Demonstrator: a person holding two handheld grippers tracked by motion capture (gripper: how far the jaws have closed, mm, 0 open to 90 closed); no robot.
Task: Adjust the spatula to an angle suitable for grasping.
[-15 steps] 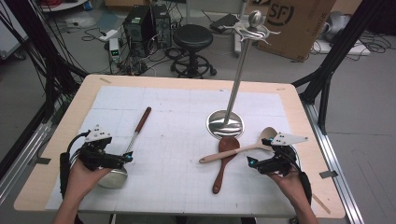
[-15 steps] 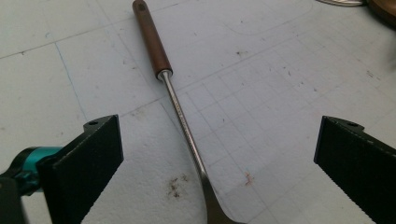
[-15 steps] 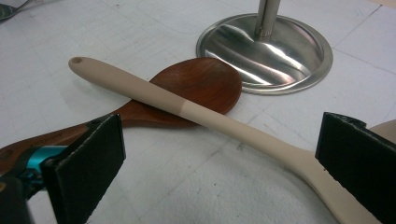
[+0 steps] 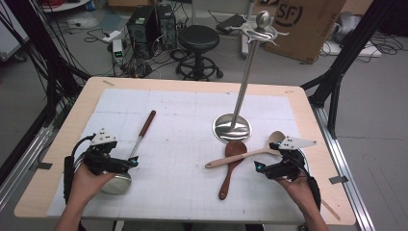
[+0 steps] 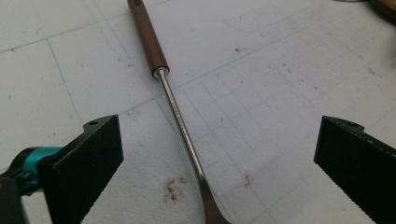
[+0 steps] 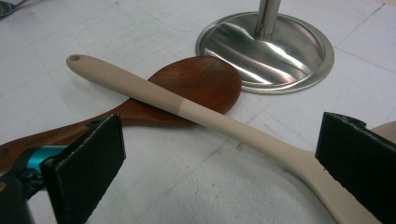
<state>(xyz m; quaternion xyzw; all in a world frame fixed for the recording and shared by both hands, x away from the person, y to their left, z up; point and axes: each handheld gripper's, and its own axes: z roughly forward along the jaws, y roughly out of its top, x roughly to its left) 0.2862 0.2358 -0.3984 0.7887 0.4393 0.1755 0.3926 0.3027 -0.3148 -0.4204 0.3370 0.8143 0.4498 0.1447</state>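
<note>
A metal ladle (image 4: 140, 137) with a brown wooden handle lies on the white grid mat, its bowl under the person's left hand. My left gripper (image 4: 131, 162) is open and low over the ladle's steel shaft (image 5: 182, 126), which runs between the wide-apart jaws without touching them. A pale beige spoon (image 4: 240, 156) lies across a dark wooden spoon (image 4: 232, 159) in front of the steel hanging stand (image 4: 232, 128). My right gripper (image 4: 260, 167) is open, its jaws on either side of the beige spoon's neck (image 6: 210, 116). The dark spoon's bowl (image 6: 196, 81) lies under it.
The stand's tall pole rises to hooks at its top (image 4: 262, 21). The wooden table's rim (image 4: 192, 83) frames the mat. Beyond the table stand a stool (image 4: 198, 38), a computer case (image 4: 146, 24) and a cardboard box (image 4: 308, 24).
</note>
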